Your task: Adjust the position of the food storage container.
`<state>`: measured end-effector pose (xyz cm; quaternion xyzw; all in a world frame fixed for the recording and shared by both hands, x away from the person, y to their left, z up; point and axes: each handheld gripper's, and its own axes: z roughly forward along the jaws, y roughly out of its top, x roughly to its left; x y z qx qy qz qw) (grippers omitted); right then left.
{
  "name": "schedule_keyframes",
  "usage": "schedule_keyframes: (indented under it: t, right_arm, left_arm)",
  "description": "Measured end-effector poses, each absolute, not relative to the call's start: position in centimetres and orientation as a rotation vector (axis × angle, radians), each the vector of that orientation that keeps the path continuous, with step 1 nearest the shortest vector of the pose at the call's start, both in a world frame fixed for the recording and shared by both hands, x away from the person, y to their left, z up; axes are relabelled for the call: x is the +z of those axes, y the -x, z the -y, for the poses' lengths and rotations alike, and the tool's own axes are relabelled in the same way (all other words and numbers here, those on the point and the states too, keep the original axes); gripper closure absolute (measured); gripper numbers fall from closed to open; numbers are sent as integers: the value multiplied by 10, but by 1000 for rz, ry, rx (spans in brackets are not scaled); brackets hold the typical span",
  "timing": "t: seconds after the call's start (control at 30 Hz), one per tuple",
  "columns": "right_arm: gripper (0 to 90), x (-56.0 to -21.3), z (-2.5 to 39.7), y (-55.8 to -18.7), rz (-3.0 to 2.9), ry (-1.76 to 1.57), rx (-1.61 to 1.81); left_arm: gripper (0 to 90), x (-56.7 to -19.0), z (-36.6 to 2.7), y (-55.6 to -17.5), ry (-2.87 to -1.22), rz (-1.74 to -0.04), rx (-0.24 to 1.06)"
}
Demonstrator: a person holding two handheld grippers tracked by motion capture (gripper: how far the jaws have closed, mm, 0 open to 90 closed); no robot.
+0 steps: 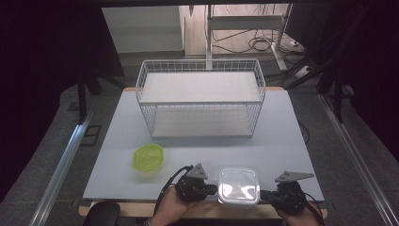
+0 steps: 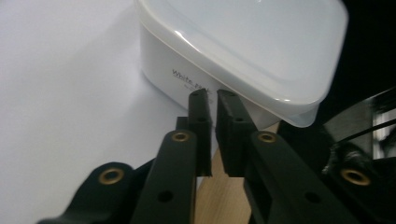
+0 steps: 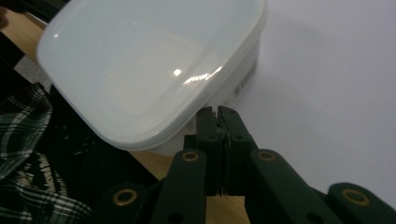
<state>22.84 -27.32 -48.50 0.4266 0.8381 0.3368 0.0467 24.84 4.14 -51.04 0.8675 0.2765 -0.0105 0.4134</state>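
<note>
Two tongs are flanking one white lidded container (image 1: 238,185), which is sitting at the lower centre of the high view, on the near edge of the desk (image 1: 197,155). Left tongs (image 1: 211,189): jaws standing nearly together with a thin gap, tips just beside the container's left wall, under the lid's overhang; whether they are touching it cannot be told. Right tongs (image 1: 264,194): jaws pressed together on nothing, tips just beside the right wall. Further items: one lime-green lid (image 1: 149,157), lower left of centre; one white wire basket (image 1: 201,97) with two shelves, upper centre. Step judged in hand: both tongs are closing in on the container from either side. Next move probably calls for pressing or gripping evenly at both sides, then lifting level, perhaps toward the basket.
</note>
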Motion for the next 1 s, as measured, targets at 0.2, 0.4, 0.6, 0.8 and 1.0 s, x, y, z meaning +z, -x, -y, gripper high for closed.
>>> schedule_keyframes:
  t: [0.2,0.4,0.6,0.8,1.0]
  right_arm:
    - [891,-485,263,-236,-2551,-1300,1018]
    - [892,-486,246,-251,-2553,-1261,1011]
    - [893,-486,229,-270,-2562,-1224,1017]
    - [893,-485,205,-292,-2583,-1177,1051]
    - [893,-485,186,-306,-2606,-1134,1067]
  left_arm:
    - [854,-510,-51,-254,-2177,-743,-19]
    - [854,-508,-63,-261,-2188,-789,16]
    - [859,-508,-78,-269,-2182,-846,48]
    - [863,-507,-100,-279,-2182,-917,100]
    - [867,-507,-115,-284,-2167,-972,118]
